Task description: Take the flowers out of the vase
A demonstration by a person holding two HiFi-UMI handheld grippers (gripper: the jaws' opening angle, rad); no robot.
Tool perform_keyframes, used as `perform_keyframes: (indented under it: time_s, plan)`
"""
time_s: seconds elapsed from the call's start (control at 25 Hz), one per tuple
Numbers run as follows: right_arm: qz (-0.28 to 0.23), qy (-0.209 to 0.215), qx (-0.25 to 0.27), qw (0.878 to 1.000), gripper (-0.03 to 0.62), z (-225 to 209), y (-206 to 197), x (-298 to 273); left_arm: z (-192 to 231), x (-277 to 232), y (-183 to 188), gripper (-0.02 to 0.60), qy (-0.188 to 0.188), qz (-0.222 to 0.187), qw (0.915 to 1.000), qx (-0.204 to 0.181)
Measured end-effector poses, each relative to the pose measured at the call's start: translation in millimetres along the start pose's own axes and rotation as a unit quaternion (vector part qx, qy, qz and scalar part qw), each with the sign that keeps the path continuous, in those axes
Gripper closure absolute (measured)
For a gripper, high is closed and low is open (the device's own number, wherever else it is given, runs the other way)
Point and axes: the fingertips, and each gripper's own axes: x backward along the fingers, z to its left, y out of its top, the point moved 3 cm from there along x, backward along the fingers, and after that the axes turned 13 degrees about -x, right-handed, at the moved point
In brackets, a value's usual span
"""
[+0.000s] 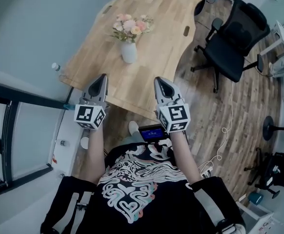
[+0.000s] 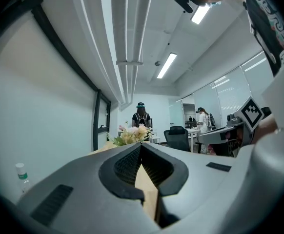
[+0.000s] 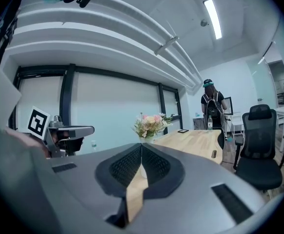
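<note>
Facing flowers [image 1: 131, 26], left gripper [image 1: 102, 78] and right gripper [image 1: 160, 81], jaws closed empty, mostly hide vase [image 1: 129, 52].

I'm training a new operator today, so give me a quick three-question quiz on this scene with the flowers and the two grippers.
1. True or false: the flowers stand in the vase.
2. The left gripper is: A) open wide, B) shut on nothing, C) shut on a stem.
3. In the head view, which piece of furniture stands on the floor to the right of the table?

Key: 1 true; 2 B; 3 the black office chair.
</note>
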Motion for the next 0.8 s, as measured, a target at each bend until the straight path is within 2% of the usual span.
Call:
perform_keyframes:
  time_s: [0.16, 0.36, 0.52, 0.8]
  plan:
    - [-0.007, -0.012, 0.006, 1.000, 0.588, 2.2, 3.7, -30.4, 29.5, -17.5, -12.9, 0.579, -0.009, -0.001, 0.9999, 0.006]
    - [-0.014, -0.014, -0.004, 1.000, 0.588, 8.4, 4.6, -53.8, 47.1, -26.0, -26.7, 0.579, -0.034, 0.002, 0.9994, -0.010]
    - [-0.008, -0.010, 0.018, 1.000, 0.588, 23.9, 2.9, -68.2, 63.1, -29.5, -38.5, 0.579, -0.031, 0.005, 0.9995, 0.003]
    - [-0.010, -0.006, 0.047, 0.999, 0.588, 35.5, 4.9, -78.6, 71.6, -36.6, -37.3, 0.578, -0.038, -0.002, 0.9993, -0.001]
